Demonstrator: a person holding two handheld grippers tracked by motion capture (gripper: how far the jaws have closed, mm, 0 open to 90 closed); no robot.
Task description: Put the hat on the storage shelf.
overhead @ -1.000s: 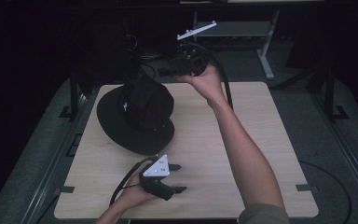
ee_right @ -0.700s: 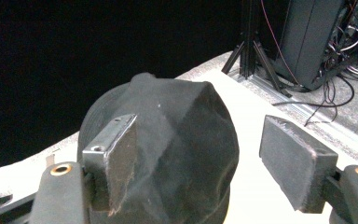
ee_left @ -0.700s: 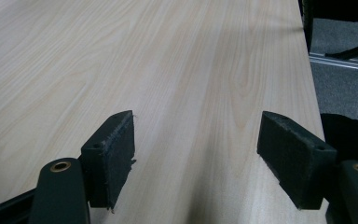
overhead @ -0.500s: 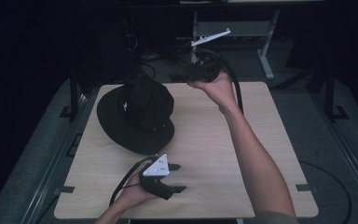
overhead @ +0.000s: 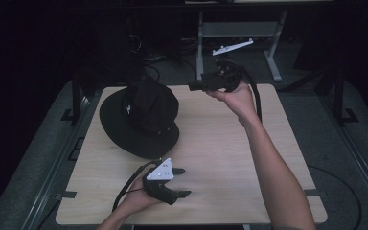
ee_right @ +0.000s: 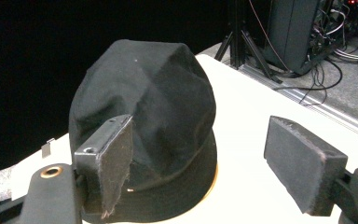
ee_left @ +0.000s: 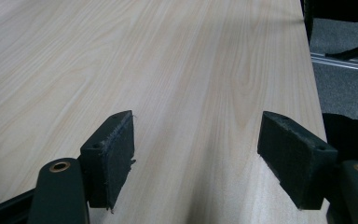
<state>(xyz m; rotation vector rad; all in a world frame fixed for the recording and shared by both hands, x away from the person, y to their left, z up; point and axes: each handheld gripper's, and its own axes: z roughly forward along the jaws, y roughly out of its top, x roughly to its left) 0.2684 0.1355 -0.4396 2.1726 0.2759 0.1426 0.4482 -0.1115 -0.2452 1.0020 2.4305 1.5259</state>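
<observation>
1. Two grippers are in play, and neither holds anything. Your right gripper [overhead: 191,86] hangs above the far edge of the table [overhead: 220,143], pointing left toward the hat [overhead: 141,117]; that line-up looks like an approach to the crown from its right side.
2. Your right jaws have just been opening and now stand wide. In the right gripper view the pads [ee_right: 116,154] frame the hat with a clear gap, nothing between them, which suits a soft, bulky crown that needs a broad bite.
3. Your left gripper [overhead: 184,182] rests low at the near edge, near the table's middle, pointing right along the bare wood. Its jaws are wide apart too, with only tabletop between the pads [ee_left: 114,156]. It looks parked, perhaps ready to steady the brim later.
4. That hat sits on the far left part of the table, crown up, brim flat on the wood. It is black fabric, with a dented, creased crown, a round floppy brim and a small pale mark on the crown's left side.
5. Expect the cloth to give under the pads, so a pinch on a crease should hold better than one on the smooth dome.
</observation>
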